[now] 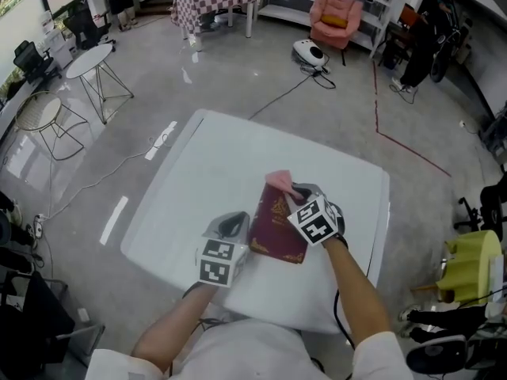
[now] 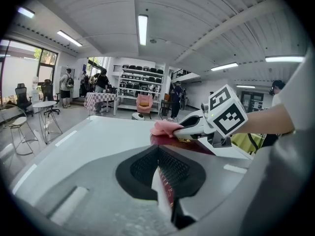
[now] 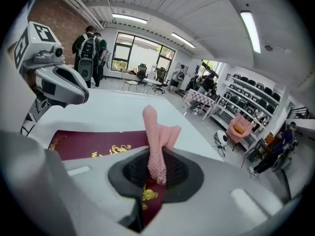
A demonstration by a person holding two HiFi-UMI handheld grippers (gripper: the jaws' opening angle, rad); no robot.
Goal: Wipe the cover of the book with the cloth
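Maroon with gold stamping, the book point(image 1: 277, 226) lies flat and cover up on the white table point(image 1: 206, 157). Its long axis runs away from the person, with the far end leaning slightly left. The left gripper point(image 1: 238, 225) is clamped on its left edge, apparently to pin it. The right gripper point(image 1: 299, 191) pinches the pink cloth point(image 1: 280, 181) over the far end, seemingly placed to wipe.

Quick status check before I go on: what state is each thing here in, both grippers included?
book: closed, cover up, on the table.
cloth: bunched up, at the book's far end.
left gripper: shut on the book's left edge.
right gripper: shut on the cloth, which sticks out past the jaws.
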